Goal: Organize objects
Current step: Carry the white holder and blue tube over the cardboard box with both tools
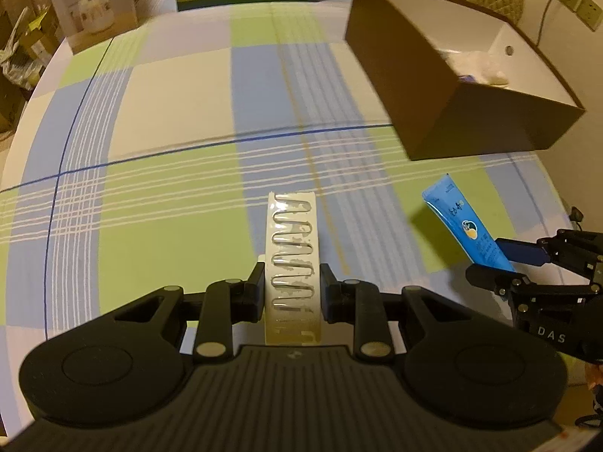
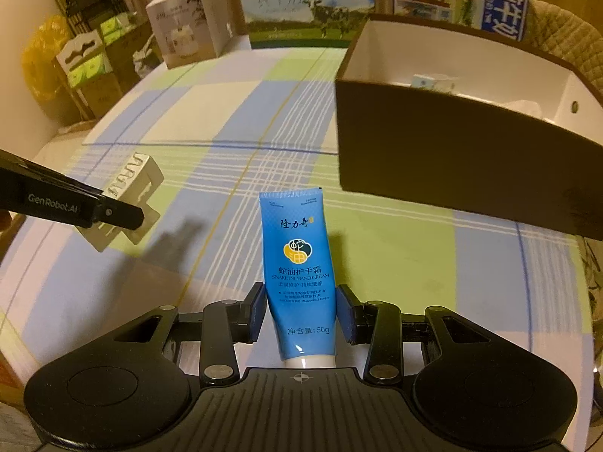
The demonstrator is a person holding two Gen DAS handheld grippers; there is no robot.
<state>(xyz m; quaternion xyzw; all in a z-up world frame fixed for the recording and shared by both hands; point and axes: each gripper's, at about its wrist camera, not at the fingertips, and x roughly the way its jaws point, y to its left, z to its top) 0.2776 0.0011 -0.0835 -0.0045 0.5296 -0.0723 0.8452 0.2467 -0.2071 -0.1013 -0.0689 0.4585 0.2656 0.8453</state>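
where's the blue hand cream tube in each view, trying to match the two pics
Left wrist view: the blue hand cream tube is at the lower right, held up off the tablecloth by the right gripper.
Right wrist view: the tube is at bottom centre, between the right gripper's fingers, crimped end up.
Shared landmark: the brown box, beyond the tube in both views.

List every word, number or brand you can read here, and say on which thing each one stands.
"隆力奇", "蛇油护手霜", "SNAKE OIL HAND CREAM", "净含量:50g": blue tube; smaller lines unreadable.
"GenRobot.AI": left gripper, seen from the side.
"DAS": right gripper, partly cut off.
"纯牛奶": green milk carton.
"纯牛": blue milk carton, sideways.
White box: print blurred.
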